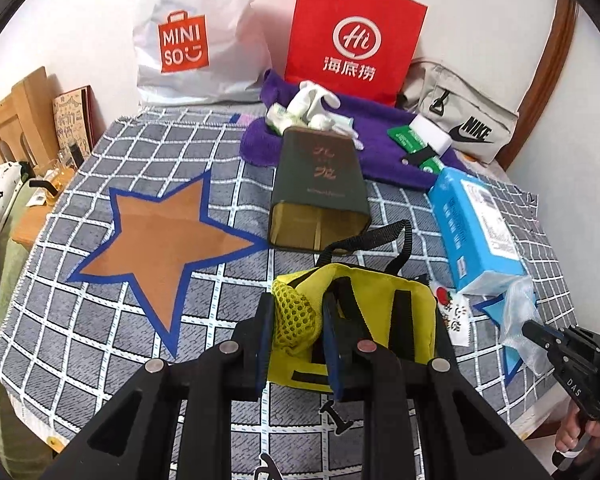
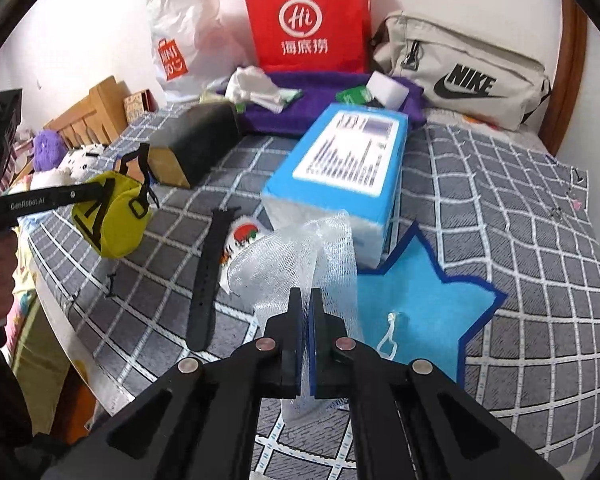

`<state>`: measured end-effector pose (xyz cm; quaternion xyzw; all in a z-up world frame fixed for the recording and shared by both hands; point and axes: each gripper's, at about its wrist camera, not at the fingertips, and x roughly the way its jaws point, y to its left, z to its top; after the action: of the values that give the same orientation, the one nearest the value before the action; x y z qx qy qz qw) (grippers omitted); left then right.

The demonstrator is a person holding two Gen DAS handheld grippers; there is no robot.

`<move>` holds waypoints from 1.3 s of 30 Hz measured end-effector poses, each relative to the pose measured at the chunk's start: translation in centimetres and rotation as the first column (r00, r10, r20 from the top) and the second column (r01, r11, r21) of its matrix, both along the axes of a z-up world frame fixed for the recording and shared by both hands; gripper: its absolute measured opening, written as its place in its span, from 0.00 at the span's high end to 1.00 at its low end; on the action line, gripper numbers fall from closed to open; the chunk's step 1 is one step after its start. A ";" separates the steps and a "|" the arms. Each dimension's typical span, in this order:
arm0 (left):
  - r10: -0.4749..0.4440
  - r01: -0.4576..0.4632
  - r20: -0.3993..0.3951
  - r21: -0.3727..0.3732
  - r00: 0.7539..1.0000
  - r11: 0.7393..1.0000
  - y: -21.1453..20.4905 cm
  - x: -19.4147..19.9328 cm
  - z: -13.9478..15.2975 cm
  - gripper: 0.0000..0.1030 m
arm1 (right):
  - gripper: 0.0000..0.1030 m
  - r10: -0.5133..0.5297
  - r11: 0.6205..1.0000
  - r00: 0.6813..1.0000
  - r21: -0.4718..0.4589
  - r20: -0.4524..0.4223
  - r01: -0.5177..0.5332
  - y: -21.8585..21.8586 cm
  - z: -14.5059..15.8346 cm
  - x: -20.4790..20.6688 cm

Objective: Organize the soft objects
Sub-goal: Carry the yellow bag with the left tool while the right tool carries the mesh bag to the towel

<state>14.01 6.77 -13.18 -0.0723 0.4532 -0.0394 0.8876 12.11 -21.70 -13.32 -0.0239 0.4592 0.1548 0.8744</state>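
The left gripper [image 1: 296, 320] holds the small yellow fabric pouch with black straps [image 1: 380, 320] by its mesh side, while the right gripper [image 2: 305, 312] pinches the white translucent mesh net [image 2: 300, 256]. The pouch lies at nine o'clock from the net, so the left hand seems nearer to it.

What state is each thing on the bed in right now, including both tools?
Left tool: shut on the yellow pouch.
Right tool: shut on the white mesh.
Dark green box: lying on its side, open end showing.
Blue tissue pack: lying flat, label up.
Red paper bag: upright against the wall.
Black strap: lying flat.
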 end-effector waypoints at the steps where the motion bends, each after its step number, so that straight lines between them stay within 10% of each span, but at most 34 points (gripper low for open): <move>1: 0.001 -0.001 0.005 0.001 1.000 1.000 0.0 -0.1 0.3 0.79 | 0.98 -0.002 1.000 1.000 0.003 0.005 0.002 0.0 0.3 0.1; 39: 0.002 -0.008 0.124 0.040 0.992 0.999 -1.5 6.4 9.2 0.79 | 0.98 -0.040 0.998 0.992 0.046 0.122 0.034 0.2 9.7 9.7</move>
<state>20.39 5.24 -3.94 -0.0528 0.3977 -0.0324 0.9154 21.83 -21.50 -3.59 -0.0058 0.4015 0.1468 0.9040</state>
